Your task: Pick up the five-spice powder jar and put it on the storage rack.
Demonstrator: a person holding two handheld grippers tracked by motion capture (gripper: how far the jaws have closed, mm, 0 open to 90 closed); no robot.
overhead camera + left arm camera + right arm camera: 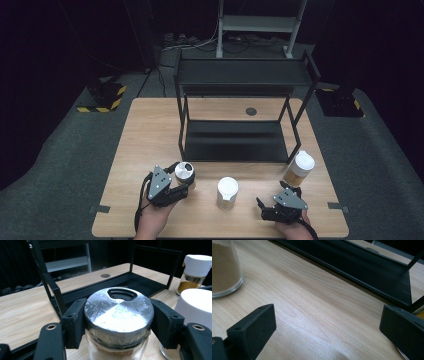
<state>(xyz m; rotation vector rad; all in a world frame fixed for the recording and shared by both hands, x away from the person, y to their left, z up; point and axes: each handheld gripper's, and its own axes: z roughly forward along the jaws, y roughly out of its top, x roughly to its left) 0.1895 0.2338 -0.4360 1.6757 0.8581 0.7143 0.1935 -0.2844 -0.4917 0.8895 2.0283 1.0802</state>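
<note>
A glass jar with a silver metal lid (184, 171) stands near the table's front left. My left gripper (181, 181) is shut on it, and in the left gripper view both black pads (75, 323) press the sides of that silver-lidded jar (119, 308). A white-lidded jar (227, 191) stands at the front middle. Another white-capped jar (299, 169) holding yellow-brown powder stands at the right. My right gripper (272, 200) rests low at the front right. Its jaws stand wide open over bare wood (327, 327), with a powder-filled jar (224, 272) off to the upper left.
A black two-tier metal rack (240, 125) stands at the middle of the wooden table (145, 145), its lower shelf (367, 267) just beyond my right gripper. A small round grommet (251, 111) sits behind the rack. Bare wood lies to the left of the rack.
</note>
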